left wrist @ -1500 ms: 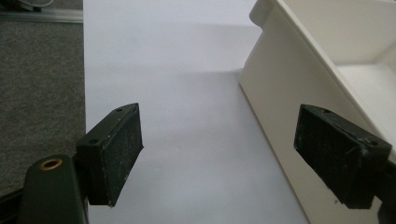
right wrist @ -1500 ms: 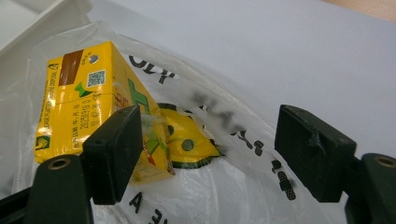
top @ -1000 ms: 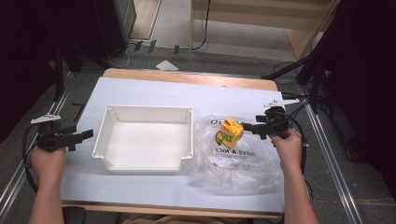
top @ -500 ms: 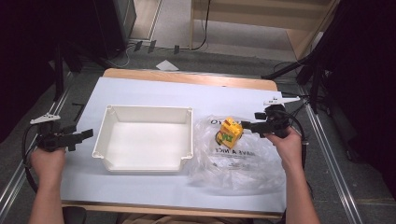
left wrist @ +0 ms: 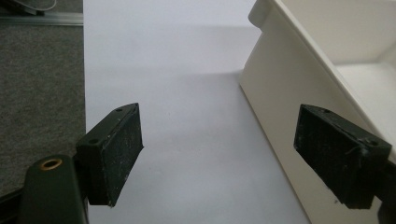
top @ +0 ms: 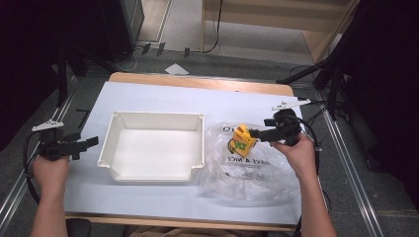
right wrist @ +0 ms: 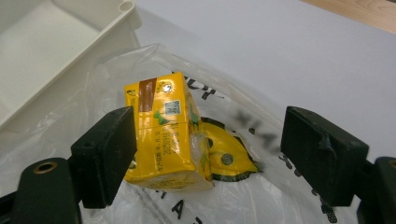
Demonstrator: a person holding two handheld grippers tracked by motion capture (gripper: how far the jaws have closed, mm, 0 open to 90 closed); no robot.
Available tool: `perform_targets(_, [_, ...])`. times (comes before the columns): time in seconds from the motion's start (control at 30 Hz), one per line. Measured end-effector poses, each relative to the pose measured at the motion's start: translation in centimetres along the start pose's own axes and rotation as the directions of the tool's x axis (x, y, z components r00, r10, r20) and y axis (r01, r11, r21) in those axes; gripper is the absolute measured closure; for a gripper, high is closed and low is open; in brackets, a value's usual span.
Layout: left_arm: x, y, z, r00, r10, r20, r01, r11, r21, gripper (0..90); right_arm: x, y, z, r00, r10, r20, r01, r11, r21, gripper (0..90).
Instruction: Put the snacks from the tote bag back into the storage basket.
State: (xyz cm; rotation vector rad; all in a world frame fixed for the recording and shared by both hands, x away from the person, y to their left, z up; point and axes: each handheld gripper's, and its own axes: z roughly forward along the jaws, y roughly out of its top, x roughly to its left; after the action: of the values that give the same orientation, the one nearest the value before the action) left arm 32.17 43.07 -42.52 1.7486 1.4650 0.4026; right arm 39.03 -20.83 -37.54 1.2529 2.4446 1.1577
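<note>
A small yellow drink carton (top: pixel 241 140) (right wrist: pixel 163 135) lies tilted on a clear plastic bag (top: pixel 247 173) (right wrist: pixel 252 200) with black print, right of a white tray (top: pixel 153 114) (right wrist: pixel 70 60). My right gripper (top: pixel 254 133) (right wrist: pixel 210 140) is open and its jaws have just been opening. The carton sits between them, close against the left jaw and well apart from the right one. My left gripper (top: pixel 91 141) (left wrist: pixel 219 154) stands open over the white table cover, just left of the tray's wall (left wrist: pixel 280 93), with nothing between its jaws.
The tray holds nothing. The white-covered table (top: pixel 163 96) has a wooden strip along its far edge and metal rails down both sides. A cable loops from each gripper. Dark stands and floor cables lie beyond the table.
The right gripper's jaws have spread apart and the right hand has drawn back slightly. The carton stays on the bag. The left hand has not moved.
</note>
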Motion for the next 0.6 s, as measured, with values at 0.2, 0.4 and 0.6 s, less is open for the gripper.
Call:
perform_targets(0.2, [0.0, 0.0, 0.0, 1.0000, 0.000, -0.001, 0.000, 1.0000, 0.001, 16.5, 0.7, 0.2, 0.2, 0.9984, -0.053, -0.020, 0.054, 0.998, 0.019, 22.1])
perform_targets(0.4, [0.0, 0.0, 0.0, 1.0000, 0.002, 0.000, -0.002, 1.0000, 0.004, 16.4, 1.3, 0.3, 0.4, 0.9972, -0.063, -0.041, 0.064, 0.997, 0.042, 27.6])
perform_targets(0.6, [0.0, 0.0, 0.0, 1.0000, 0.002, -0.001, -0.002, 1.0000, 0.004, 16.5, 1.9, 0.4, 0.9, 0.9957, -0.087, -0.031, 0.089, 0.993, 0.074, 29.6])
